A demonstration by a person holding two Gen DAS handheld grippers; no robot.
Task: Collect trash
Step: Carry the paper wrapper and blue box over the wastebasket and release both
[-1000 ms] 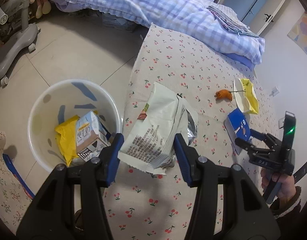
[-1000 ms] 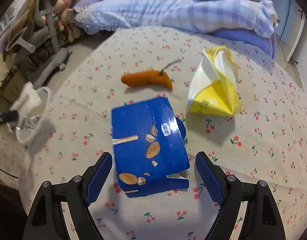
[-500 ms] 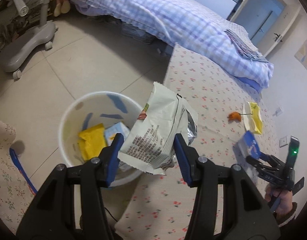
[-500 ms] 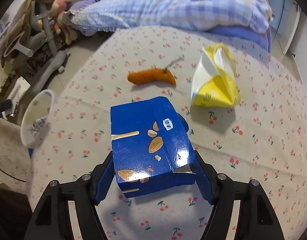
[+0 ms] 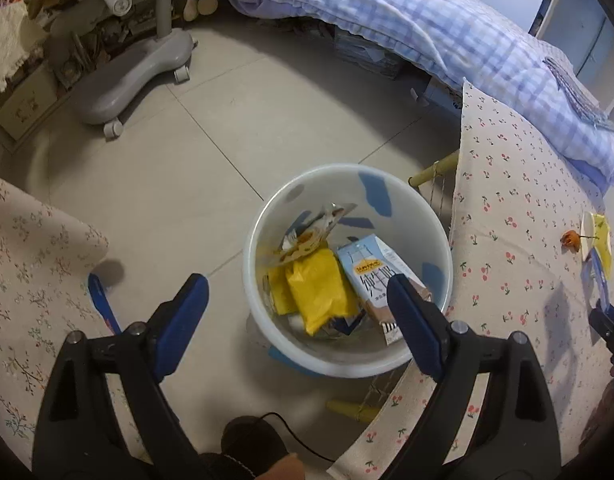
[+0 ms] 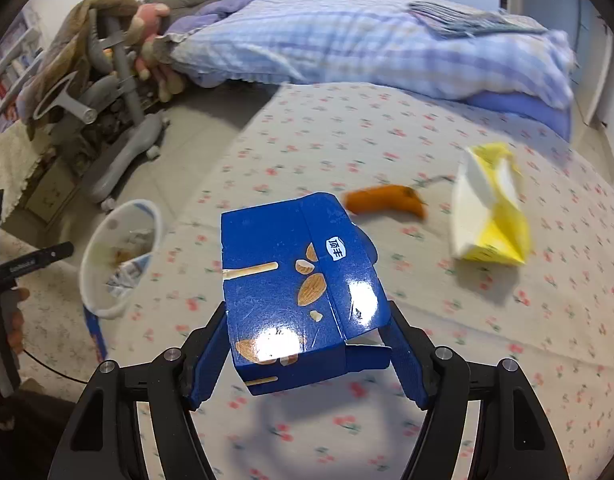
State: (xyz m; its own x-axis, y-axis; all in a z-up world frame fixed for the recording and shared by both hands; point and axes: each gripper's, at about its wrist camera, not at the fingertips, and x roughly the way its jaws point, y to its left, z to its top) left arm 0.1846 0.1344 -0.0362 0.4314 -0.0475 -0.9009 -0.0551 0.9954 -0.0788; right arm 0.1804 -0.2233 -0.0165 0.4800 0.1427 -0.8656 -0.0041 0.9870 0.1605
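Note:
My left gripper (image 5: 297,286) hangs over the white bin (image 5: 263,208) on the floor, its jaws opening with nothing between them. A cream snack bag (image 5: 311,232) lies in the bin on top of a yellow bag (image 5: 319,288) and a milk carton (image 5: 371,272). My right gripper (image 6: 307,320) is shut on a blue almond-snack box (image 6: 291,272), held tilted above the cherry-print tablecloth (image 6: 387,140). An orange peel (image 6: 383,204) and a yellow-and-white carton (image 6: 491,216) lie on the cloth beyond the box.
The bin (image 6: 107,280) stands by the table's left edge. A grey chair base (image 5: 135,76) sits on the tiled floor behind it. A checked quilt (image 5: 447,28) covers the bed at the back. A floral cloth (image 5: 31,260) and a blue strap (image 5: 103,304) lie at left.
My left gripper swung from over the table to above the bin and opened; the snack bag dropped in. My right gripper closed on the blue box and lifted it.

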